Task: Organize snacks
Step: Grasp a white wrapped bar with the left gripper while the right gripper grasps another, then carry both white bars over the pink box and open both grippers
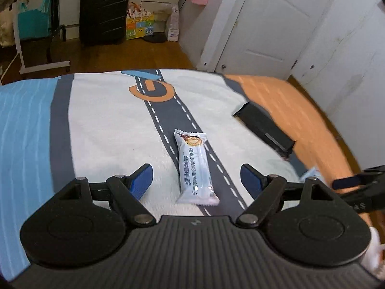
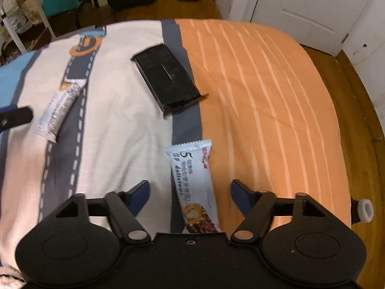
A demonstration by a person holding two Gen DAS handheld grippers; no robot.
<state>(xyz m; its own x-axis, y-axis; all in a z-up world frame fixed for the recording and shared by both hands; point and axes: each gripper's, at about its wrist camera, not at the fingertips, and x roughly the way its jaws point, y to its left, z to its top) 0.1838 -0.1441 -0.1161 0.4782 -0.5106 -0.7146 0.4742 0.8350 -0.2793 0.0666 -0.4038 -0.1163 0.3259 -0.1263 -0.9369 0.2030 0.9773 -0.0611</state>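
Both tongs, left [image 1: 196, 177] and right [image 2: 190, 193], gape around unpinched snack bars [image 1: 195, 166] amid bare bedspread [image 2: 264, 84].

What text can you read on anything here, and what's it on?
"5" and "SF delicious": right snack bar, between the open right gripper's jaws.
"SF delicious", partly blurred: left snack bar.
Chinese lines on both bars: too small to read.
Black packet: none visible.

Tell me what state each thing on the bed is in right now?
Left hand-held gripper: open, straddling a bar.
Right hand-held gripper: open, straddling another bar.
Left snack bar: sealed, lying flat.
Right snack bar: sealed, lying flat.
Black packet: lying flat, untouched.
Bedspread: spread out.
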